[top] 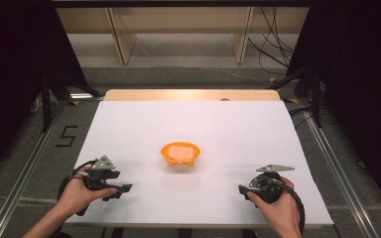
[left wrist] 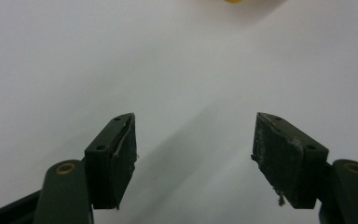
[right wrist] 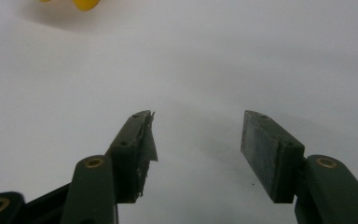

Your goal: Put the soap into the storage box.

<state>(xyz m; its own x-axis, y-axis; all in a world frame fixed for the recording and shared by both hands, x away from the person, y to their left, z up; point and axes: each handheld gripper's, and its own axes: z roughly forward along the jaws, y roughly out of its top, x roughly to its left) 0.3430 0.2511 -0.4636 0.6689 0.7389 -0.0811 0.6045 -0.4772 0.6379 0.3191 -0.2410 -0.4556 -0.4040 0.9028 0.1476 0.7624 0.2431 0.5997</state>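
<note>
A: High view: an orange bowl sits mid-table on the white sheet, the left gripper near-left, the right gripper near-right, both well apart from it.

B: Left gripper view: jaws spread wide, nothing between them.

A: Right gripper view: same, wide and empty, with the bowl's yellow edge far-left.

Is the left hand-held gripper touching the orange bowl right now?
Apart. The high view shows bare white table between the left hand-held gripper and the orange bowl; the left gripper view shows its jaws open with nothing between them.
</note>
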